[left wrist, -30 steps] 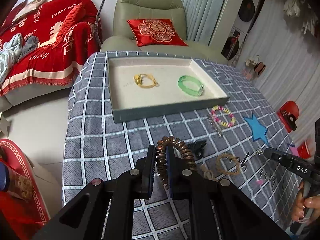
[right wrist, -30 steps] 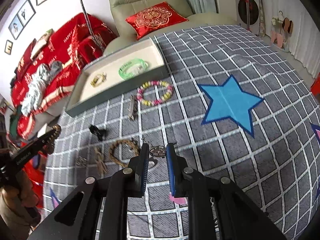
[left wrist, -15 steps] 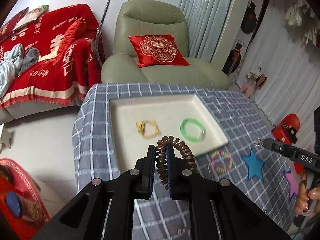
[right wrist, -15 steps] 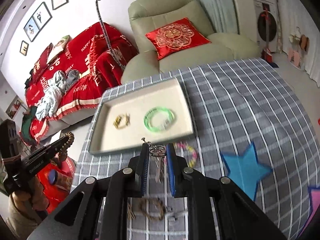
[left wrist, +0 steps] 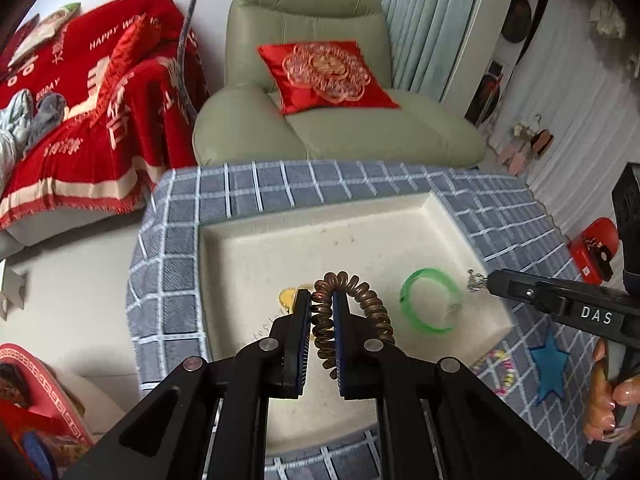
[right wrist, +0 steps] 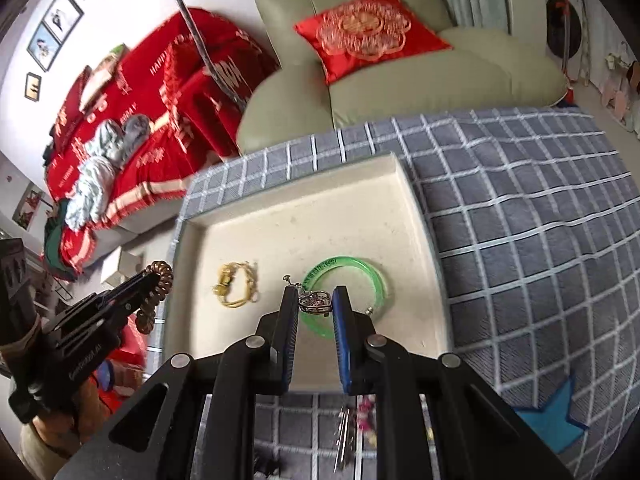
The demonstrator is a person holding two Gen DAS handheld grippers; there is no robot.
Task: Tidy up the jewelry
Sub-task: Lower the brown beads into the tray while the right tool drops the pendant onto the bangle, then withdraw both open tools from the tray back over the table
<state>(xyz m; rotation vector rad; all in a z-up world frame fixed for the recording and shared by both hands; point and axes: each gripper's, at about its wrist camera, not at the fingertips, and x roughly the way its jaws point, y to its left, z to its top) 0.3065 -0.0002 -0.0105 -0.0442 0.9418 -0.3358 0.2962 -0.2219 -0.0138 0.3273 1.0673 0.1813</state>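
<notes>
Grey checked cloth (right wrist: 540,240) covered the table, with a red-draped sofa (right wrist: 132,92) and a pale green armchair (left wrist: 320,92) bearing a red embroidered cushion (left wrist: 324,74) behind it. On the cloth lay a shallow cream tray (right wrist: 416,216), its long axis running across the table. From left to right in the right wrist view, the left gripper (right wrist: 154,276) hung just off the tray's left edge, clenched on a brown spiral hair tie (left wrist: 352,312); in its own camera the coil arched up between the fingers and over to the right, above the tray's floor. Inside the tray a gold bracelet (right wrist: 236,286) lay flat at the left, and a green bangle (right wrist: 348,280) lay flat at the right, the two apart. The right gripper (right wrist: 316,300) hovered over the bangle's near-left part, its fingers pinching a small silver heart-shaped pendant (right wrist: 316,302), with a clasp end poking up to the left. Nearer the camera, on the cloth, a pink and yellow beaded bracelet (left wrist: 498,368) and a blue star patch (left wrist: 550,364) showed beyond the tray's near rim.
</notes>
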